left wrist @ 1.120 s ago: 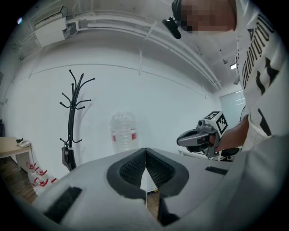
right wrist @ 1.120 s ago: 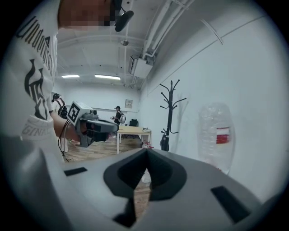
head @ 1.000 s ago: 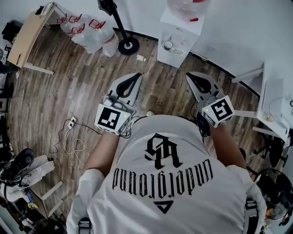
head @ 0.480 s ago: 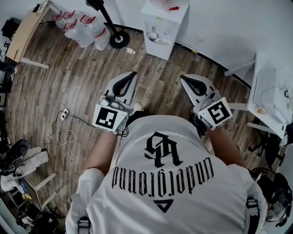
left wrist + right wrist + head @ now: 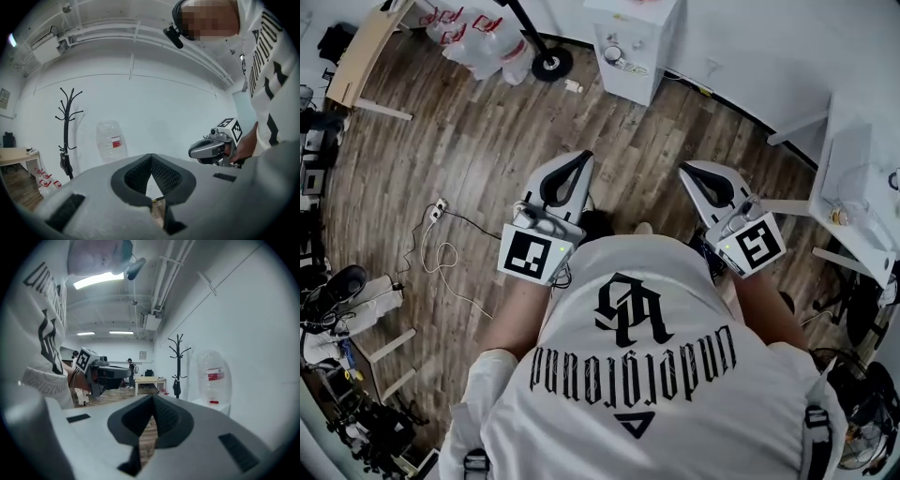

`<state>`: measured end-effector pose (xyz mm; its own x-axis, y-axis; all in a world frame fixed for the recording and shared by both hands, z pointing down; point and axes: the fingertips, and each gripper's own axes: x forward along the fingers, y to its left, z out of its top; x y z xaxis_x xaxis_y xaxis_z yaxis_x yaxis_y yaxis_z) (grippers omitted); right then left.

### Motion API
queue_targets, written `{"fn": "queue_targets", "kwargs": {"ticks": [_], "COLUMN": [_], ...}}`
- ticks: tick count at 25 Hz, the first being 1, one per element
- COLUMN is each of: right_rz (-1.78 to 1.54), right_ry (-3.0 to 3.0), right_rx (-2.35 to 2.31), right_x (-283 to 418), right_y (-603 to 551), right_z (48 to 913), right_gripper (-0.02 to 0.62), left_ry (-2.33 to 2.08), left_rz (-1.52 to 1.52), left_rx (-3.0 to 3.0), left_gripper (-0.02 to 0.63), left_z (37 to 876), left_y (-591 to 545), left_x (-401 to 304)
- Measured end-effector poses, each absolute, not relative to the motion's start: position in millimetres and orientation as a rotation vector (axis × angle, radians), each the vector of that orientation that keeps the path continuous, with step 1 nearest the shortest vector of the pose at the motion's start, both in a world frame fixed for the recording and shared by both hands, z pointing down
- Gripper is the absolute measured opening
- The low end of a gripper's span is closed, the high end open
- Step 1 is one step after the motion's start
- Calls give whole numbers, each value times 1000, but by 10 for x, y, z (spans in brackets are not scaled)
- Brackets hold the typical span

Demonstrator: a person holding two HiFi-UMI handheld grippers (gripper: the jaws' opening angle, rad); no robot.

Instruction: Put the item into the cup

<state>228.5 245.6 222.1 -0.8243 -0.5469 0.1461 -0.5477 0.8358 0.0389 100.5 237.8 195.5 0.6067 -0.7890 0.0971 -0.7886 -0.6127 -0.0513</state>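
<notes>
The item meant for the cup cannot be picked out in any view, and neither tool has hold of it. A person in a white printed T-shirt (image 5: 647, 375) stands on a wood-plank floor (image 5: 441, 141). They hold the left tool (image 5: 584, 156) and the right tool (image 5: 683, 168) out in front, side by side and apart, both pointing forward. Each tool's jaws are pressed fully together, tip to tip, with nothing between them.

Well ahead of the two tools, a white water dispenser (image 5: 633, 52) stands against the white wall, carrying a clear bottle (image 5: 111, 140). A black coat stand (image 5: 68, 138) rises further out to the left tool's side. A white bench (image 5: 853, 178) sits beyond the right tool's outer side. A pale cable (image 5: 441, 253) trails across the floor past the left tool's outer side.
</notes>
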Motion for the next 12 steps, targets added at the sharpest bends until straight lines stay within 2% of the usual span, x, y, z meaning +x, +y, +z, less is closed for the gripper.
{"fn": "queue_targets", "kwargs": {"ticks": [12], "right_rz": [-30], "right_ry": [-2901], "right_rx": [866], "right_x": [2415], "right_y": [2786], "right_z": [2162], "right_gripper": [5], "left_ry": [1422], "left_rz": [-137], "left_rx": [-2791], "left_gripper": [8], "left_z": [1847], "left_y": [2715], "left_x": [966]}}
